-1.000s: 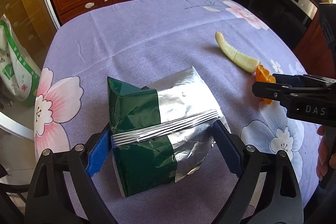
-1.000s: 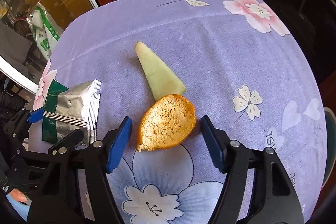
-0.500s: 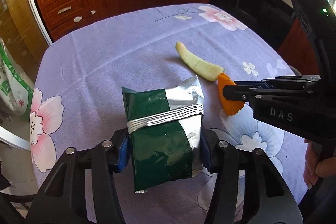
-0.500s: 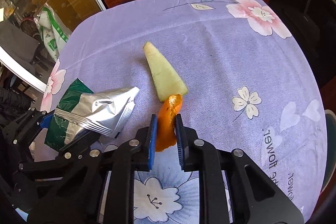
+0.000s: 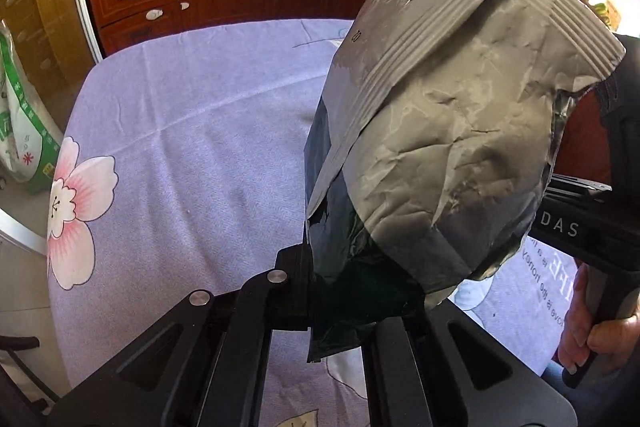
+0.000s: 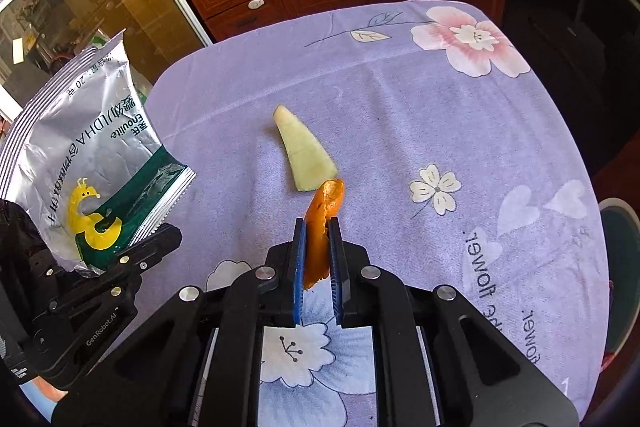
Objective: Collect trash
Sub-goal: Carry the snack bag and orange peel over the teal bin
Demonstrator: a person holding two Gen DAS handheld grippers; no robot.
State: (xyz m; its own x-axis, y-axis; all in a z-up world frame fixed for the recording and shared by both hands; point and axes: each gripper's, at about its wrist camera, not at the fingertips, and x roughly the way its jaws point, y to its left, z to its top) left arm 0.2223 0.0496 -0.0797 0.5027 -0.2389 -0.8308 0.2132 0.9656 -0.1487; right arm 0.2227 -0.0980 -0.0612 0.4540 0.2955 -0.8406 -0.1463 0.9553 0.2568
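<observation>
- Left wrist view: the left hand-held gripper (image 5: 348, 291) is clenched on the lower green end of the foil snack bag (image 5: 440, 131). One second ago the bag lay flat on the worktop (image 5: 180, 163) between parted fingers; it now stands raised off the cloth and fills the right half of the view. Judgement: pickup of this item is complete and transport to a bin is the next stage.
- Left wrist view, pose: the gripper is level and points across the worktop, bag upright.
- Right wrist view: the right hand-held gripper (image 6: 318, 259) grasps the orange peel (image 6: 322, 223), folded edge-up between the blue pads (image 6: 299, 267). One second ago the peel lay flat between open fingers.
- Right wrist view: the pale rind wedge (image 6: 306, 155) remains on the worktop, just beyond the peel tip, uncollected.
- Right wrist view, pose: the gripper is angled down toward the cloth.
</observation>
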